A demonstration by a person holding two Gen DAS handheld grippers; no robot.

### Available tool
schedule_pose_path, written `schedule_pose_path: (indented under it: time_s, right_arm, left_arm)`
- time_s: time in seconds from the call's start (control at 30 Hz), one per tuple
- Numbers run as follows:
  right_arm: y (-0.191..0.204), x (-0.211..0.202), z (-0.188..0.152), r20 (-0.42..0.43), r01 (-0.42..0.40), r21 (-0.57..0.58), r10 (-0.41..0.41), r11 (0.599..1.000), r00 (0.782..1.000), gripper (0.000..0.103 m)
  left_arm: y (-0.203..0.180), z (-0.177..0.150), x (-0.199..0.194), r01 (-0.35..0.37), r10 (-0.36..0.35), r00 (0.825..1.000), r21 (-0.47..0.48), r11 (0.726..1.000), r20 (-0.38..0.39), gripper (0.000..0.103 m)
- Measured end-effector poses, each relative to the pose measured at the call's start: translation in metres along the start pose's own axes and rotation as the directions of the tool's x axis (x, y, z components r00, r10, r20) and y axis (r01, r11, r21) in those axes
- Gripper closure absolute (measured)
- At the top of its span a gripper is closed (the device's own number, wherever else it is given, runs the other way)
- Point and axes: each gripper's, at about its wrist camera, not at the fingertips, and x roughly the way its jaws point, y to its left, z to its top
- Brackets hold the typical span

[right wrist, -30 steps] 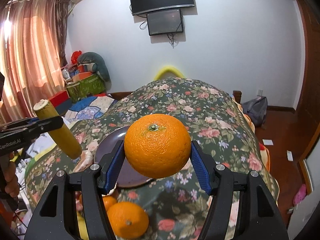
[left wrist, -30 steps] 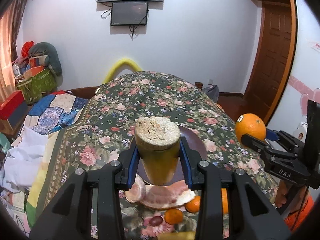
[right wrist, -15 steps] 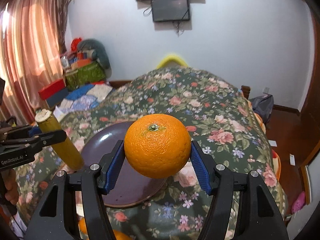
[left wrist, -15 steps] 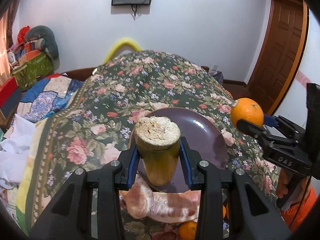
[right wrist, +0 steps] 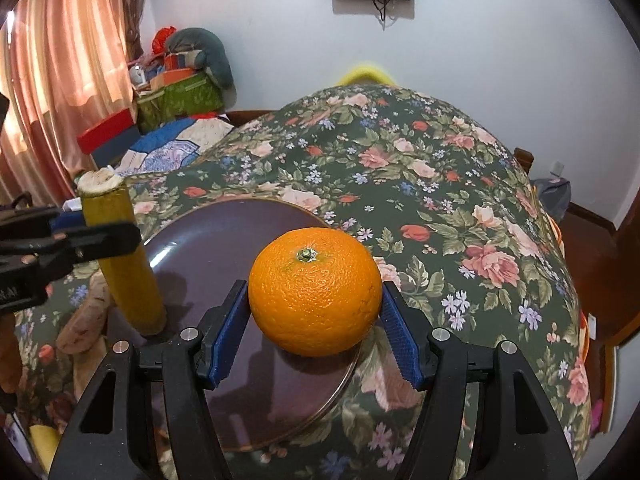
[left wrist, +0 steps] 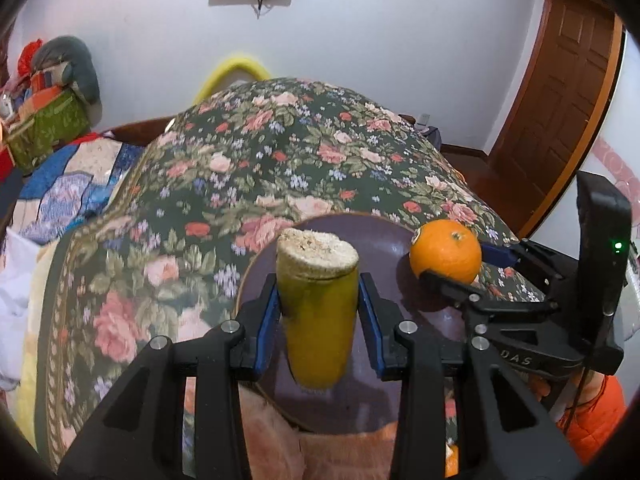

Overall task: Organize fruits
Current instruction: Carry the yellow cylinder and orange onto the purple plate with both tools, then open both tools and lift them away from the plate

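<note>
My left gripper (left wrist: 318,308) is shut on a yellow-green sugarcane piece (left wrist: 317,312) with a pale cut top, held upright over the near-left part of a dark purple plate (left wrist: 384,248). It shows at the left of the right wrist view (right wrist: 124,264), its lower end at the plate's left rim. My right gripper (right wrist: 314,316) is shut on a large orange (right wrist: 315,296), stem up, above the plate (right wrist: 224,248). The orange also shows in the left wrist view (left wrist: 446,251) over the plate's right side.
The plate lies on a floral tablecloth (right wrist: 440,184). Pink pomelo pieces (left wrist: 272,436) lie in front of the plate, with a small orange fruit (left wrist: 451,460) partly hidden. Clutter and boxes (right wrist: 176,92) stand at the back left, a wooden door (left wrist: 560,92) at the right.
Both grippers have moved forward and down over the plate. The sugarcane and the orange now hang low above it, and the spare fruits near the front have slipped mostly out of view.
</note>
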Motion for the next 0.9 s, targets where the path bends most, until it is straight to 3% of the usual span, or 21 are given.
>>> schedule_pose_path:
  time_s: [0.53, 0.6, 0.7, 0.9]
  right_arm:
    - [0.005, 0.018, 0.003, -0.035, -0.012, -0.032, 0.011, 0.999, 0.999, 0.04]
    - [0.006, 0.017, 0.003, -0.034, -0.011, -0.036, 0.01, 0.999, 0.999, 0.038]
    - [0.006, 0.009, 0.006, -0.011, -0.01, -0.03, 0.01, 0.999, 1.0, 0.027]
    - [0.005, -0.017, 0.011, 0.028, -0.011, -0.013, 0.012, 1.0, 1.0, 0.027]
  left_arm:
    - [-0.002, 0.006, 0.029, -0.033, 0.034, 0.999, 0.024, 0.999, -0.036, 0.065]
    - [0.0, 0.005, 0.027, -0.031, 0.031, 0.999, 0.017, 0.999, -0.039, 0.064]
    - [0.002, 0.005, 0.019, -0.032, 0.033, 0.999, 0.003, 0.999, -0.029, 0.064]
    - [0.001, 0.007, -0.013, -0.038, 0.038, 0.999, -0.007, 0.999, 0.015, 0.056]
